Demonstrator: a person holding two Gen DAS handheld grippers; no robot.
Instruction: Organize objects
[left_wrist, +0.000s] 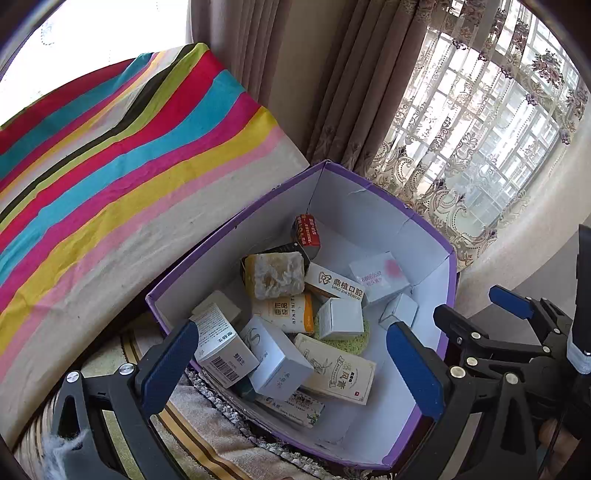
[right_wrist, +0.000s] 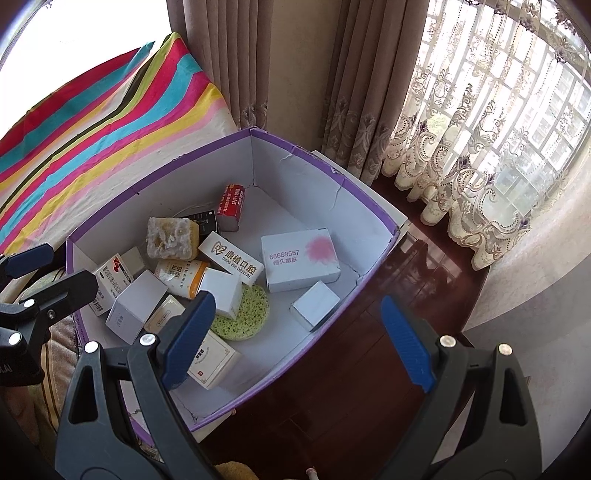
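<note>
Curtains (left_wrist: 332, 92) and a striped cloth (left_wrist: 129, 147) back the left wrist view, where the left gripper (left_wrist: 291, 365) hangs wide open and empty over the near edge of the purple box (left_wrist: 236, 221), which is full of small cartons and a sponge (left_wrist: 275, 275). In the right wrist view the box (right_wrist: 162, 166) sits on a dark wood floor (right_wrist: 369, 350), the right gripper (right_wrist: 295, 343) gaping empty above its near rim, with the left gripper (right_wrist: 48, 273) at the box's left edge.

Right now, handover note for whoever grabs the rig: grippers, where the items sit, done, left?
Left gripper: open, empty, over the near end of the purple box.
Right gripper: open, empty, over the box's near right rim.
Items: small cartons, red packet, yellow sponge and green round sponge all lie loose inside the box.
Done: everything visible is in the box.
Left: probably nothing to collect; the contents lie jumbled.
</note>
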